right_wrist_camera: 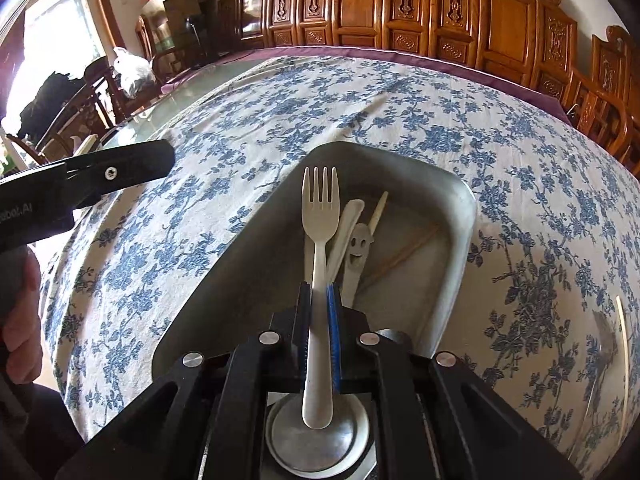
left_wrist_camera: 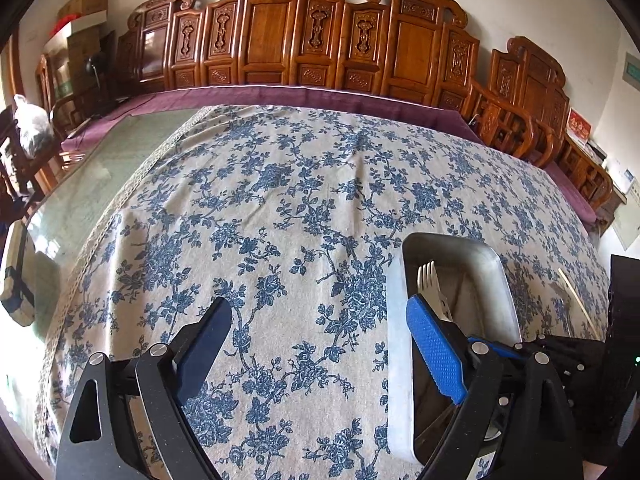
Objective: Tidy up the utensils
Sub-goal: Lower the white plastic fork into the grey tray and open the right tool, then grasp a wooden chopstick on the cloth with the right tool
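My right gripper is shut on the handle of a cream plastic fork, tines pointing away, held over a metal tray. In the tray lie a cream utensil, a metal utensil with a smiley face, thin chopsticks and round spoon bowls under my gripper. My left gripper stands wide open over the flowered cloth just left of the tray, with nothing between its fingers. The fork's tines show behind its blue pad.
A blue-flowered tablecloth covers the table, with bare glass at the left. A loose chopstick lies on the cloth right of the tray. One of the left gripper's fingers and a person's hand are at left. Carved wooden chairs line the far side.
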The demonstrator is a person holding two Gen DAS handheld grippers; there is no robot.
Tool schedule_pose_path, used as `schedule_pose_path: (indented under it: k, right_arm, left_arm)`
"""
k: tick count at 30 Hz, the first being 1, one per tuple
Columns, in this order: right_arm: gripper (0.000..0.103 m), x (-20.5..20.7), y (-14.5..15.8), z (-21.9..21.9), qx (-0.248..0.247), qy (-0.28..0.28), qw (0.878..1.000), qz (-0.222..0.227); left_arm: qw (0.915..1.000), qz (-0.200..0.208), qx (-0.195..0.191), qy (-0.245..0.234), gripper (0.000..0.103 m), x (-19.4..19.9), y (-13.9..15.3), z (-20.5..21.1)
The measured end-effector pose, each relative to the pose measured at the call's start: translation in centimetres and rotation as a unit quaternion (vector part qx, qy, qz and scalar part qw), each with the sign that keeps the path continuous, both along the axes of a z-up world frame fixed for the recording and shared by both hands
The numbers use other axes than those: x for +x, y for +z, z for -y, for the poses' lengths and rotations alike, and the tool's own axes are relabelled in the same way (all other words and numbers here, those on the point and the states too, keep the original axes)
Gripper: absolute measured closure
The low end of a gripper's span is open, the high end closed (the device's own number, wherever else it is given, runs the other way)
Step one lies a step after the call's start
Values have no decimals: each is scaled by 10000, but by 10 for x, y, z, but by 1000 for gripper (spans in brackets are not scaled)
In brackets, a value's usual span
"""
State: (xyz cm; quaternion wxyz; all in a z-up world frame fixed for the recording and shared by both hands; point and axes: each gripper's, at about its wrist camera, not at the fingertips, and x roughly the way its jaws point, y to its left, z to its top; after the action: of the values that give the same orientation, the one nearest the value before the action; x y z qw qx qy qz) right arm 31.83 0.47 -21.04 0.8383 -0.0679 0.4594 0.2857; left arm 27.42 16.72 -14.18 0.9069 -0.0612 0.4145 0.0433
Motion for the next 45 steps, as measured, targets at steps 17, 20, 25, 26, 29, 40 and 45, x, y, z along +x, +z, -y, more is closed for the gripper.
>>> schedule_pose_path:
  k: [17, 20, 25, 26, 29, 40, 45]
  right_arm:
    - [81, -13, 37, 45, 361, -72, 9985, 408]
    - [81, -20, 45, 63, 392, -113, 9978, 513]
    - [80, -35, 55, 104, 304, -267, 9970, 662]
    - [77, -37, 56, 111, 296, -303, 9968, 675]
    - [69, -49, 64, 143, 281, -496, 9955, 763]
    - [67, -84, 66, 254, -147, -1150, 9902, 782]
    - [67, -91, 61, 297, -230, -1409, 9868, 765]
  left_arm:
    - [9997, -24, 113, -194, 18, -1, -3, 19]
    - [9995, -39, 157, -256, 18, -1, -3, 26]
    - [9992, -25, 208, -348, 18, -4, -4, 39]
    - [9991, -18, 205, -361, 18, -4, -3, 42]
    - [9990, 16, 191, -408, 17, -8, -3, 50]
    - [9974, 245, 211, -648, 15, -33, 9, 99]
    - [9966, 211, 208, -774, 15, -52, 10, 125]
